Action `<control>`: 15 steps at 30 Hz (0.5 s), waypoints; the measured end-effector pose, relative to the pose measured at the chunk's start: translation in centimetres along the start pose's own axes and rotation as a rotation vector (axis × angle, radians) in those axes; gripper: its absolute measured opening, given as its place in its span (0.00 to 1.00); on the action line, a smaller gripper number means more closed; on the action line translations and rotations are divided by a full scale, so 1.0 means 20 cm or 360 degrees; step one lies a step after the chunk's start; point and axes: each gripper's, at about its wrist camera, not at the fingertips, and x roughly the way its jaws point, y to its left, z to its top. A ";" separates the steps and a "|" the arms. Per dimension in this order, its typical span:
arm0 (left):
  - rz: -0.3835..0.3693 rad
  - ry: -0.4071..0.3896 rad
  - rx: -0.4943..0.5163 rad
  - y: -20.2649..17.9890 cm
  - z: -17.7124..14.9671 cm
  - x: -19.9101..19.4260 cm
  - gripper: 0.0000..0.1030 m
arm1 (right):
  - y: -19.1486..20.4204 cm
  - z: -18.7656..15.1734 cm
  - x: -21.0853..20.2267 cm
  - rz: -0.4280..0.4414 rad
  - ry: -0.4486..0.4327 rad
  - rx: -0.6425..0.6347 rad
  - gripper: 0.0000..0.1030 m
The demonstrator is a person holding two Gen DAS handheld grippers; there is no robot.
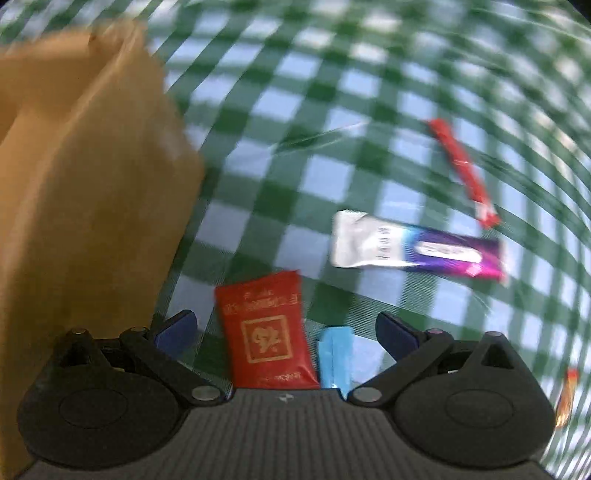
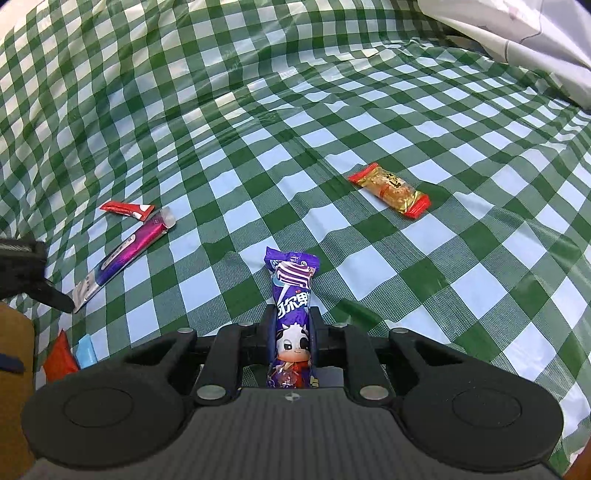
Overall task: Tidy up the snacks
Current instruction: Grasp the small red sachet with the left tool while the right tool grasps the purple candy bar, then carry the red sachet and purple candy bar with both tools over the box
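My right gripper (image 2: 292, 319) is shut on a purple cow-print candy bar (image 2: 292, 295), held above the cloth. My left gripper (image 1: 286, 326) is open and empty; a red square packet (image 1: 267, 332) and a blue wrapper (image 1: 335, 356) lie between its fingers on the cloth. A brown paper bag (image 1: 85, 206) stands to its left. Ahead lie a purple-and-silver stick pack (image 1: 417, 249) and a thin red stick (image 1: 461, 166). The right wrist view also shows the purple stick pack (image 2: 123, 254), the red stick (image 2: 127, 209) and a gold-and-red candy (image 2: 391, 190).
A green-and-white checked cloth (image 2: 258, 122) covers the table, wrinkled at the back. White fabric (image 2: 517, 33) lies at the far right corner. The left gripper's body (image 2: 22, 266) shows at the left edge of the right wrist view. An orange wrapper (image 1: 567, 398) lies at the right edge.
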 end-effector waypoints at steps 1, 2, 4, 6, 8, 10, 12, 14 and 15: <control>0.0008 0.0030 -0.0035 0.02 0.01 0.02 1.00 | 0.00 0.00 0.00 0.0009 0.0001 -0.0002 0.17; 0.0040 0.0054 -0.0069 0.02 0.01 0.05 1.00 | -0.01 0.00 -0.01 0.0013 0.0002 -0.0001 0.17; 0.0079 0.0102 -0.0102 0.03 0.01 0.10 1.00 | -0.01 0.00 -0.01 0.0024 0.0003 0.0001 0.17; 0.0073 0.0101 -0.0165 0.03 0.03 0.12 1.00 | -0.01 0.00 -0.01 0.0026 0.0005 0.0006 0.17; 0.0100 0.0087 -0.0241 0.05 0.05 0.10 0.92 | -0.01 0.00 -0.02 0.0022 0.0003 0.0005 0.17; 0.0104 0.0018 -0.0297 0.08 0.04 0.06 0.69 | -0.01 0.00 -0.01 0.0023 0.0005 0.0009 0.17; 0.0085 -0.0018 -0.0238 0.07 0.06 0.02 0.51 | -0.01 0.00 -0.01 0.0023 0.0004 0.0016 0.17; 0.0130 -0.0014 -0.0146 0.07 0.06 0.00 0.49 | -0.01 -0.01 -0.01 0.0020 0.0003 0.0023 0.17; 0.0131 -0.0016 -0.0107 0.06 0.06 -0.01 0.49 | -0.01 -0.01 -0.01 0.0015 -0.0001 0.0027 0.17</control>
